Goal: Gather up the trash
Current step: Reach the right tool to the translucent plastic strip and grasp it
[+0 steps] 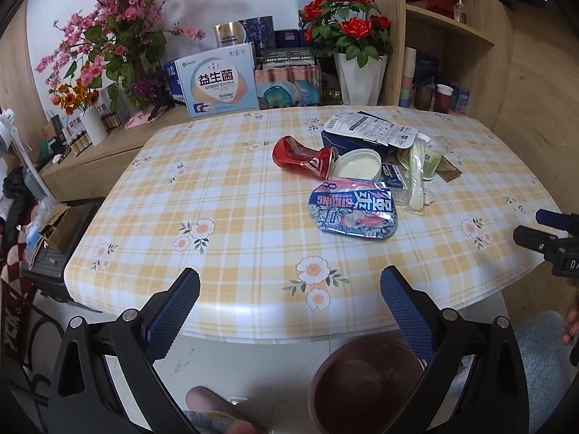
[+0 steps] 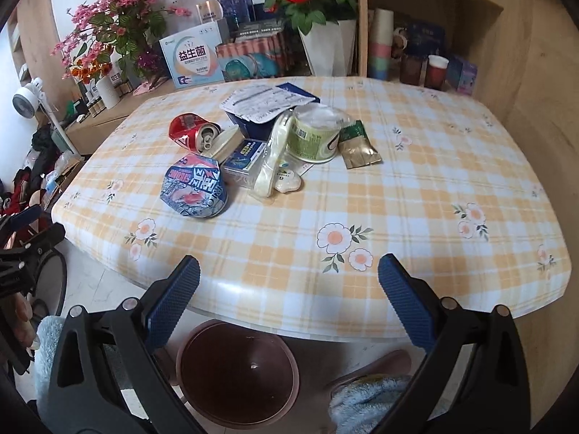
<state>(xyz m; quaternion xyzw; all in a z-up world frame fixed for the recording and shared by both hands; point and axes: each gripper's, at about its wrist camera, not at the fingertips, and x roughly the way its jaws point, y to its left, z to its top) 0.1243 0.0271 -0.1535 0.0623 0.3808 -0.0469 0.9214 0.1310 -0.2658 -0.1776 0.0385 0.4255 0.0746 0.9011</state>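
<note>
A: Judging by the brown bin (image 2: 237, 372), nothing seems collected: it looks empty on the floor below the tabletop (image 2: 398, 195).

B: Agreed. Behind the bin, the trash sits mid-tabletop: a crushed red can (image 2: 193, 133), a foil lid (image 2: 195, 190) reading "STRONG", a green tub (image 2: 314, 137).

A: Both the left gripper (image 1: 289, 311) and right gripper (image 2: 288, 303) hover with fingers wide, holding nothing.

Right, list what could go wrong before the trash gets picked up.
1. The trash lies packed together: the red can touches the round lid, so a grab may drag or knock neighbours.
2. The foil lid lies flat on the tablecloth; fingers might slip off or snag the cloth.
3. The bin sits under the table edge, so a dropped piece could miss it.
</note>
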